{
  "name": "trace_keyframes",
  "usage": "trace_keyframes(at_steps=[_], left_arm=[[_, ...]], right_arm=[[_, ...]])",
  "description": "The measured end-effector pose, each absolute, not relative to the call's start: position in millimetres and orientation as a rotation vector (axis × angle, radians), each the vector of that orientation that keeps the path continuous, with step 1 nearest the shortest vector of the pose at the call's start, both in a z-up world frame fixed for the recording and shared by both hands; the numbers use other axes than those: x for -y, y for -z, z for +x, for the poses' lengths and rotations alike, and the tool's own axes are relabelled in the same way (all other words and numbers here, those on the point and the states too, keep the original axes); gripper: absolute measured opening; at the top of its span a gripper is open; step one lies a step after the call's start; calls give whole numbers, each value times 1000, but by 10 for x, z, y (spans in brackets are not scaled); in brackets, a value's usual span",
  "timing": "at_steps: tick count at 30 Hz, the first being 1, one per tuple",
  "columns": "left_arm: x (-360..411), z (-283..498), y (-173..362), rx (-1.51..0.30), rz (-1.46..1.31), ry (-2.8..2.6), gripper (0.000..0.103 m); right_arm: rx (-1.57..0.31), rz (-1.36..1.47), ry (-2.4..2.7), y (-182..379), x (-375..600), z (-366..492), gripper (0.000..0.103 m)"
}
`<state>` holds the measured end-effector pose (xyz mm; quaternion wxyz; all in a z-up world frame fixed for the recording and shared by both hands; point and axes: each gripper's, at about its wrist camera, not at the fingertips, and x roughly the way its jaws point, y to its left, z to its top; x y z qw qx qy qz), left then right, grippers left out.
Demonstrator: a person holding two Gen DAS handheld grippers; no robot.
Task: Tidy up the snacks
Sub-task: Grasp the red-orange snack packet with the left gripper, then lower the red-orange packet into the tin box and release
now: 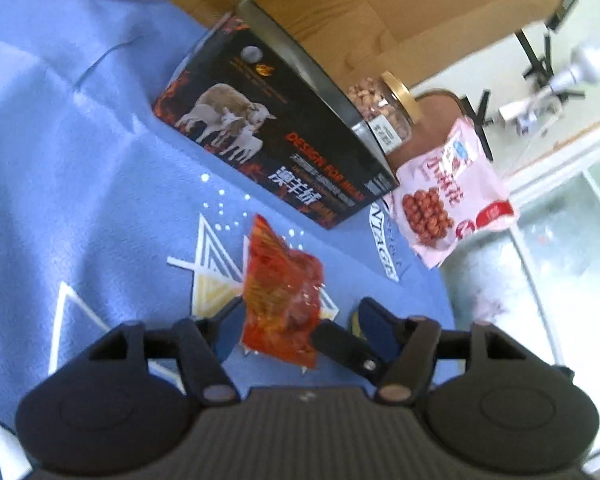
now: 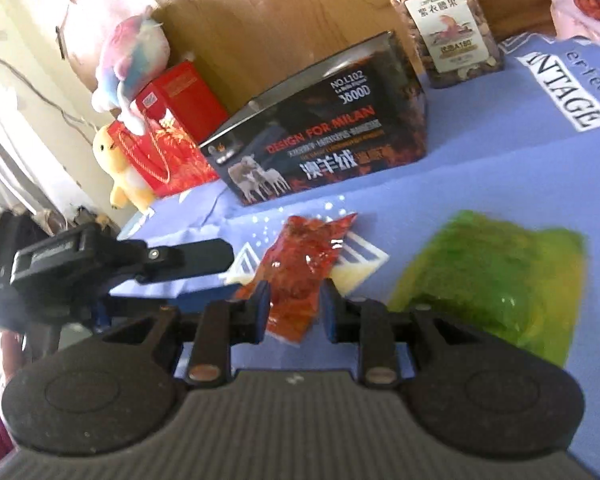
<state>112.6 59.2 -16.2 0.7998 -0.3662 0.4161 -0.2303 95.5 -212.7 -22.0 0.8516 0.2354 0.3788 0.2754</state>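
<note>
A small red snack packet [image 1: 284, 292] lies on the blue cloth [image 1: 80, 160]. In the left wrist view it sits between my left gripper's [image 1: 296, 320] open blue-padded fingers. In the right wrist view my right gripper [image 2: 294, 312] is closed on the near end of the same red packet [image 2: 300, 264], and the left gripper's black finger [image 2: 188, 260] reaches in from the left. A green-yellow snack bag [image 2: 492, 280] lies to the right of it. A pink snack bag [image 1: 456, 196] stands at the cloth's far right edge.
A black box with sheep printed on it [image 1: 276, 140] stands behind the packet. A jar of nuts with a gold lid [image 2: 440, 24] is behind it. A red gift bag [image 2: 168, 144] and plush toys [image 2: 128, 64] stand at the far left. A cardboard wall [image 1: 360, 8] backs the table.
</note>
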Motion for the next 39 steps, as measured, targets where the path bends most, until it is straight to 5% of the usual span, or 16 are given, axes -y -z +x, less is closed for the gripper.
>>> trace_keyframes(at_steps=[1,7,8,11,19,25,29,32,39], left_arm=[[-619,1120,163,-893,-800,489,64],[-699,1071,157,-880,-852,492,61],[-675,1064,146,-875,-845,486,55],[-670,1003,157,-872,-829,456,10],[-852,898,226,-860,-992,489,9],[-904,823,21,-787,-1057,578,9],[-848,805,-30,-782,-1057,615,9],[-783,821,-45,-795,-1001,594,10],[-690,1192,-448,-736,-749,550,13]], right_arm=[[-827,533,-581,257,2152,1003,5],[-925,858,-628,416,2395,1039,2],[-916,827,-623,382,2381,1011,3],[-908,776,-630,347,2333,963,3],[-891,806,-662,358,2366,891,10],[-861,976,-721,395,2491,847,42],[-837,1093,-801,374,2491,858,42],[-795,1051,-796,248,2485,856,19],[-673,715,-726,-323,2271,1157,17]])
